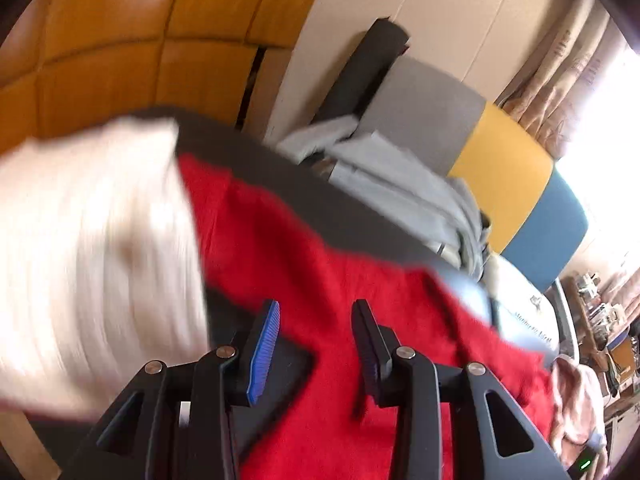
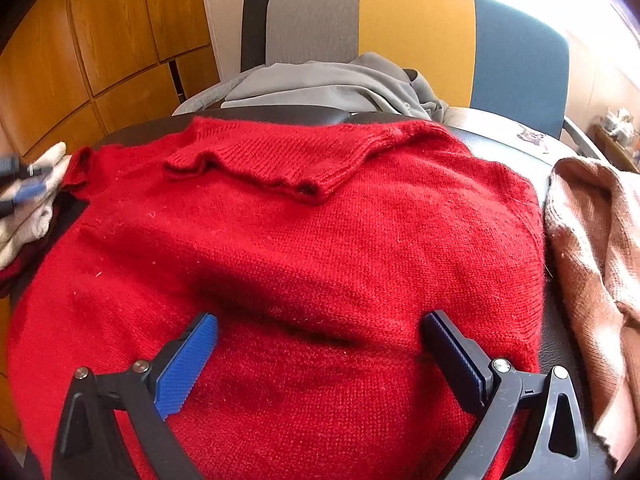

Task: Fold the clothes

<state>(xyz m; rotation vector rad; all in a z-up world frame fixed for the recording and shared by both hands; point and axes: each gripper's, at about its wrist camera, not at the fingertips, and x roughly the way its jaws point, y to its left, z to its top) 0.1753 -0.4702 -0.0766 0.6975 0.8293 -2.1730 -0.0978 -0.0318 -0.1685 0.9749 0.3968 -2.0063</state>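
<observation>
A red knit sweater [image 2: 304, 232] lies spread flat on a dark seat, its ribbed collar [image 2: 260, 160] at the far side. My right gripper [image 2: 320, 324] hovers over the sweater's near part, wide open and empty. My left gripper [image 1: 316, 312] is open over the sweater's [image 1: 320, 264] left part, holding nothing; this view is motion-blurred. The left gripper also shows in the right wrist view [image 2: 24, 188] at the sweater's left edge, beside its left sleeve [image 2: 80, 168].
A white knit garment [image 1: 88, 216] lies blurred at the left. A pink-beige knit [image 2: 596, 256] lies to the right of the sweater. Grey clothes [image 2: 340, 84] are piled behind it against a grey, yellow and blue chair back [image 2: 416, 36]. Wooden cabinets [image 2: 80, 48] stand at the left.
</observation>
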